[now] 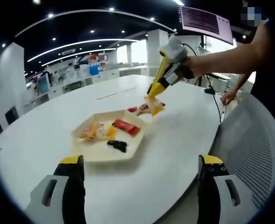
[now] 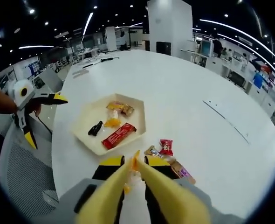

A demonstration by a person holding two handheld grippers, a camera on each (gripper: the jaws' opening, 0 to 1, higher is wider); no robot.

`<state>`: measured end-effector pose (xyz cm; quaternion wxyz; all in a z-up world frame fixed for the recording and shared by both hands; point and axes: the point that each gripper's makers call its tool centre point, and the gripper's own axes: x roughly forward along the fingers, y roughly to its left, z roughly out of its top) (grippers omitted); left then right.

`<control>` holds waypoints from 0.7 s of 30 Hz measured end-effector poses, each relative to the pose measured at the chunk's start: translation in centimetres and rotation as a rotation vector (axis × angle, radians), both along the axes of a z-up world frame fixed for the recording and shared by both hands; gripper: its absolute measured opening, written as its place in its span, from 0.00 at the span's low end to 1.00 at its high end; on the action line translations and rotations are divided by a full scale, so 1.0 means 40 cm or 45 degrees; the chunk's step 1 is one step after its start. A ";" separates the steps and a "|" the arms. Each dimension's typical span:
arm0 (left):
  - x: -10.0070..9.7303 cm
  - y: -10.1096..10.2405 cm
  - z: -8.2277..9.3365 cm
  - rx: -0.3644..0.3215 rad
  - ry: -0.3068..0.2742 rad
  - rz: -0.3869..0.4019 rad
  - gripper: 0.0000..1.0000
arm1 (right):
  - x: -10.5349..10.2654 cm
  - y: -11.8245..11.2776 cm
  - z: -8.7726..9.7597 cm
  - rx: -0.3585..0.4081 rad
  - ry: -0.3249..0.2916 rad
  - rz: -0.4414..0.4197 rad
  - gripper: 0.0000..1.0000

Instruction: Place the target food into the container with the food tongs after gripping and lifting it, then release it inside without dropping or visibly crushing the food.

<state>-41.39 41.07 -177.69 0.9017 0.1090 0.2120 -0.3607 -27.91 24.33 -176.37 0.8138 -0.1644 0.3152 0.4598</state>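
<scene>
Now your right gripper [image 1: 174, 65] carries yellow tongs [image 1: 157, 81], and their tips pinch a small wrapped snack [image 1: 155, 107], lifted just off the table [image 1: 184, 135]. In the right gripper view the tongs' arms [image 2: 142, 186] run forward from between the fingers and meet at the snack [image 2: 134, 164]; the fingers are closed around the tongs' handles. The tray [image 1: 100, 156] lies ahead of the tips and a little left, near but not under them. It already holds a red bar [image 2: 119, 136], a black sweet [image 2: 95, 128] and orange-wrapped pieces [image 2: 120, 108]. Loose sweets [image 2: 166, 147] lie on the table just right of the tips.

Your left gripper [image 1: 140, 186] hangs idle, its fingers [image 1: 72, 182] spread wide and holding nothing, the tray straight beyond them.

The snack looks light, crinkly and slick in its wrapper, likely soft inside. You seem to hold it by an edge; a grip across its middle would probably slip less. Squeeze only enough to keep it, since more may crush it.
</scene>
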 end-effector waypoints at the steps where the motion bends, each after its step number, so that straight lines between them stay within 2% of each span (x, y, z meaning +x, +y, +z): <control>1: 0.000 0.000 0.001 -0.001 0.000 0.001 0.98 | 0.004 -0.001 0.006 0.002 -0.002 -0.002 0.15; 7: 0.001 0.000 0.001 -0.002 -0.003 0.002 0.98 | 0.019 0.009 0.038 0.017 -0.027 -0.003 0.15; 12: 0.000 -0.001 0.002 -0.004 -0.003 -0.001 0.98 | 0.033 0.044 0.078 0.028 -0.060 0.022 0.14; 21: 0.003 0.002 0.006 -0.010 -0.011 0.009 0.98 | 0.041 0.168 0.131 0.057 -0.098 0.113 0.15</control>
